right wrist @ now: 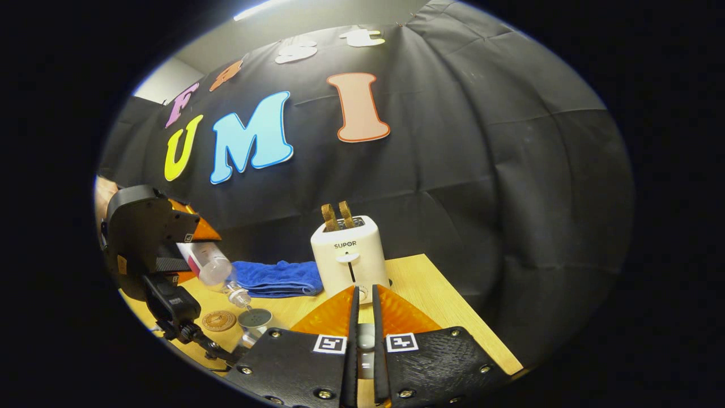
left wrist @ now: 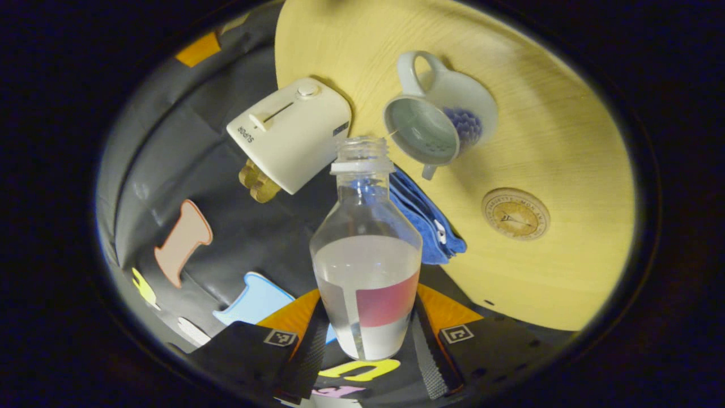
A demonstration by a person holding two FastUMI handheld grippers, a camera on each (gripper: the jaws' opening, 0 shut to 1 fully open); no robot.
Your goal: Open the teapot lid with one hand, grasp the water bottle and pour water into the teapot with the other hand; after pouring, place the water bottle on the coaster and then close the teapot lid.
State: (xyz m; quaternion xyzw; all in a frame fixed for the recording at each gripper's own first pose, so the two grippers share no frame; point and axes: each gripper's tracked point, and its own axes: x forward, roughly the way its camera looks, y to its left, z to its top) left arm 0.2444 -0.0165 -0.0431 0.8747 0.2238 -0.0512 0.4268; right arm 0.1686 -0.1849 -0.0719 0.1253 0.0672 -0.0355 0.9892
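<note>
Now the water bottle sits clamped between the left gripper fingers

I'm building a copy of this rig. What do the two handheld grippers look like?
Each has black textured finger blocks with screws and small square black-and-white tags, plus orange wedge panels. Seen from the right gripper, the left gripper has a bulky black housing and black handle below.
</note>
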